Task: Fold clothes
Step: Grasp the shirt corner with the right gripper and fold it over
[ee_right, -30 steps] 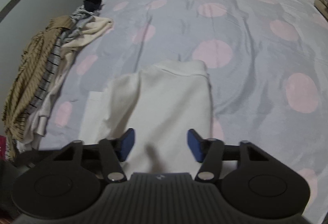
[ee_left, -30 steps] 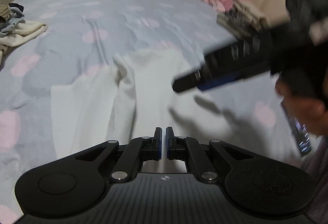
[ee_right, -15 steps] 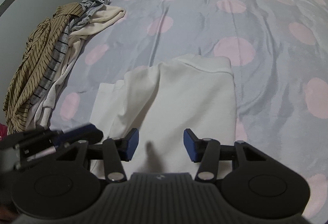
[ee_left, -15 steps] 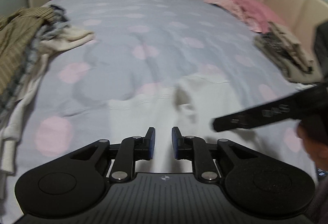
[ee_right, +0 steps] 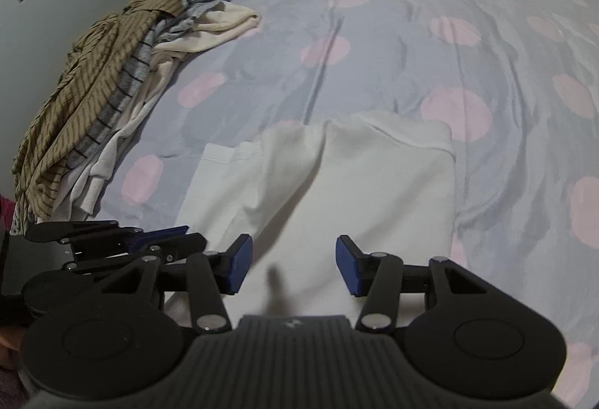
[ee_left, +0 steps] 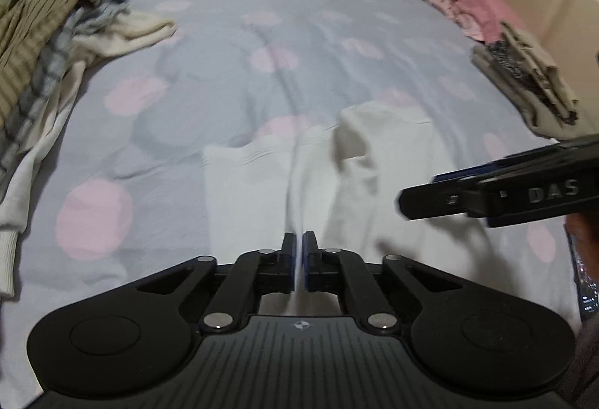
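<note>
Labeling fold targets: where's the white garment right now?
The white garment lies flat on the polka-dot bedsheet, directly ahead of both grippers in both wrist views, with the unfolded clothes pile off to its left.

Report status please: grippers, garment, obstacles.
Left gripper shut on white garment. Right gripper open above it. Garment part-folded on bed. Clothes pile off to the side, apart.

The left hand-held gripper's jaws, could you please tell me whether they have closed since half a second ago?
Yes. The left hand-held gripper has narrowed its gap and now pinches the white cotton garment.
</note>
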`<state>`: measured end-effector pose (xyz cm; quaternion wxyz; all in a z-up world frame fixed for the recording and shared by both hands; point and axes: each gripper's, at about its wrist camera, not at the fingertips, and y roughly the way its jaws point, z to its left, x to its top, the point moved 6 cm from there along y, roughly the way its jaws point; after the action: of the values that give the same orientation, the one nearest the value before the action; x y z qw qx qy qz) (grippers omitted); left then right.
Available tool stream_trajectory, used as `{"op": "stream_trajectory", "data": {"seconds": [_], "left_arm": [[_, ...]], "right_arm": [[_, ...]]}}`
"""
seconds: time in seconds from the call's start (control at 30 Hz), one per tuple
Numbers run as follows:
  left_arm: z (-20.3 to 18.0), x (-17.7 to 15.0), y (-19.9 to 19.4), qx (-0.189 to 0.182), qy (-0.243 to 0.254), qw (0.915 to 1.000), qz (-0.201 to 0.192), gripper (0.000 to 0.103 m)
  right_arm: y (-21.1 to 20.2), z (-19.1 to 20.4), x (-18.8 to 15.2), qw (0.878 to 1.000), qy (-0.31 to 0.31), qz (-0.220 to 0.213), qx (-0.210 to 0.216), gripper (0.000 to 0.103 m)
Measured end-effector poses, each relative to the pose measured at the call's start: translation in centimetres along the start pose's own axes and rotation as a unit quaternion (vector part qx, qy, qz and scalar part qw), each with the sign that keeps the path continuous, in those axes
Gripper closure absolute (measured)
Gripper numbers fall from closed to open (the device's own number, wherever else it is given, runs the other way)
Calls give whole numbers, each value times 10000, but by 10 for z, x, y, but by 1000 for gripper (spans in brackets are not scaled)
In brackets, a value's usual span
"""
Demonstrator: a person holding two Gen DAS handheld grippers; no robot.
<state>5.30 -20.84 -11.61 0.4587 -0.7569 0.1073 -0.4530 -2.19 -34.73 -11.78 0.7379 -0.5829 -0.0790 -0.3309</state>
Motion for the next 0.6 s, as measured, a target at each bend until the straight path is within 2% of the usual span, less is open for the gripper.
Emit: {"op": "stream_trajectory", "data": {"seconds": [0.13,0.33,0.43,0.6], "left_arm": [[-11,1,-1,-86,229,9997,-61,102],[-43,-6,-5,-299,774,9964,-143,103],[-60,-14,0,-326,1071,9937,-93,103],[-67,-23,8,-333,1183,9924,-15,103]], "right_arm": [[-3,4,1,10000,4,-28,-5,49],[-14,8,5,9992,-35,-405,38,50],[-10,11,6,9992,-94,-380,121,62],[5,14,-1,9996,-104,-183,169,72]]}}
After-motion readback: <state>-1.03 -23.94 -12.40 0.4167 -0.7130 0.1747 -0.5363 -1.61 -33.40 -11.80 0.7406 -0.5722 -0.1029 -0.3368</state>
